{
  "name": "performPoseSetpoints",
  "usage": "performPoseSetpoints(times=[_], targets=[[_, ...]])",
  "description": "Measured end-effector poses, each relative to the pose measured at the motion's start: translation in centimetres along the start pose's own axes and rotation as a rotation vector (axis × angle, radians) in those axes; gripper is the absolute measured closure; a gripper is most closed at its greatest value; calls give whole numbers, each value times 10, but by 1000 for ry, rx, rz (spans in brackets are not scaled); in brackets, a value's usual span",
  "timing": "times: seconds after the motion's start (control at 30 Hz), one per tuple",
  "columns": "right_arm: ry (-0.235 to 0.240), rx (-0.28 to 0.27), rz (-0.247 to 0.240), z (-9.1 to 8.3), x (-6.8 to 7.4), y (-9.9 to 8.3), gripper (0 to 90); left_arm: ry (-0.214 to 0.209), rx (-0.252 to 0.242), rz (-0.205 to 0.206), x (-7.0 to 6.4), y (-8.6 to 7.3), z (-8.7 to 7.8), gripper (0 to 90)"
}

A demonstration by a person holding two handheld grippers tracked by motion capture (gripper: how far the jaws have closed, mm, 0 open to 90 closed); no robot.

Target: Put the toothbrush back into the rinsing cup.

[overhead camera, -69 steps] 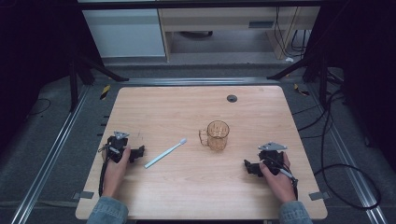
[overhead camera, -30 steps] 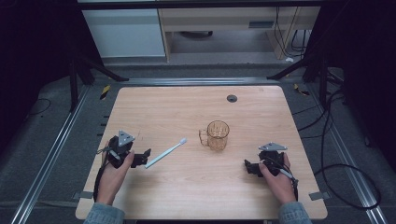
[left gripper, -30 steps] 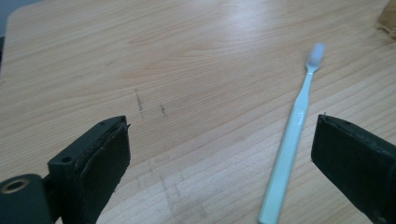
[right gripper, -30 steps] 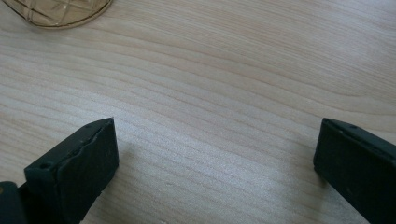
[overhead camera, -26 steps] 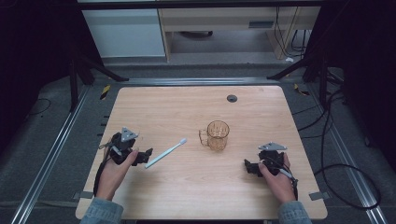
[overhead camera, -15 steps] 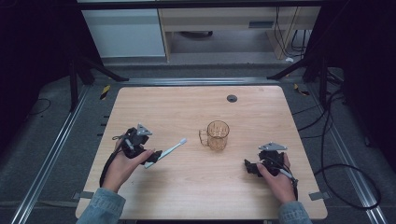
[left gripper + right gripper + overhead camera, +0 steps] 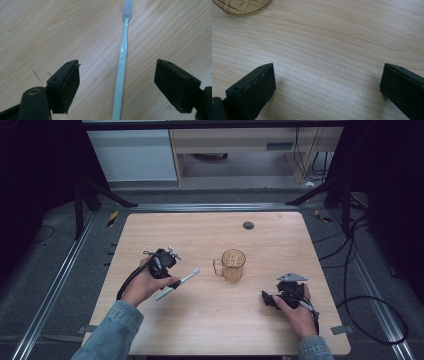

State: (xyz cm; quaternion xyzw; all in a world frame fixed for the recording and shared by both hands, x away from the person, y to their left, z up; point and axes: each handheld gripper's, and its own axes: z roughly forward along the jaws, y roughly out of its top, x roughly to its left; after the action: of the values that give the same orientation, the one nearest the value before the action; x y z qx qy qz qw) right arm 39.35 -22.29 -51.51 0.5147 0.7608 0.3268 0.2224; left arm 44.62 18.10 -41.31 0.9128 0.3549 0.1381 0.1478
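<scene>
We see a pale blue toothbrush [image 7: 177,284] lying flat on the wooden table [image 7: 210,232], left of centre. In the high view its long axis runs on a diagonal: the bristle head points toward the far right, at the cup, and the handle end points back toward the person's left hand [image 7: 141,287]. In the left gripper view the toothbrush [image 7: 121,67] runs almost straight up the picture, head at the top, handle leaving at the bottom edge.

The left gripper [image 7: 165,265] sits over the handle half of the brush. Its jaws stand wide apart — one on either side of the handle, neither touching it, with bare wood showing between each pad and the plastic. We cannot tell how high above the table the jaws are.

Just past the brush head, near but not touching, stands an amber glass mug [image 7: 232,265] with a diamond pattern, upright, handle turned toward the brush. We see nothing in it.

The right gripper [image 7: 270,299] rests near the right front of the table, well apart from the mug, in the right hand [image 7: 296,311]. Its jaws are also spread wide, with only wood grain between them — the mug's base [image 7: 242,6] shows at the top left corner of the right gripper view.

A small dark round disc [image 7: 248,225] lies toward the far edge of the table.
</scene>
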Motion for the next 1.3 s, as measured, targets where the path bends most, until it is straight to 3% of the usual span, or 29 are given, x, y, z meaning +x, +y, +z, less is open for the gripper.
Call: performPoseSetpoints(times=[0.03,0.17,0.3,0.63,0.97,1.3], targets=[[1,1,0,0,0,0,5,-4,27,25,-2,6,-1,209],[0,-1,-1,0,0,0,5,-13,66,57,-3,15,1,271],[4,2,10,0,0,0,7,-50,93,50,-3,19,7,278],[3,3,8,0,0,0,7,-65,156,80,-7,27,4,365],[-1,-1,4,0,0,0,6,-69,195,65,-5,28,10,456],[-2,-1,2,0,0,0,7,-70,236,55,-3,37,39,548]])
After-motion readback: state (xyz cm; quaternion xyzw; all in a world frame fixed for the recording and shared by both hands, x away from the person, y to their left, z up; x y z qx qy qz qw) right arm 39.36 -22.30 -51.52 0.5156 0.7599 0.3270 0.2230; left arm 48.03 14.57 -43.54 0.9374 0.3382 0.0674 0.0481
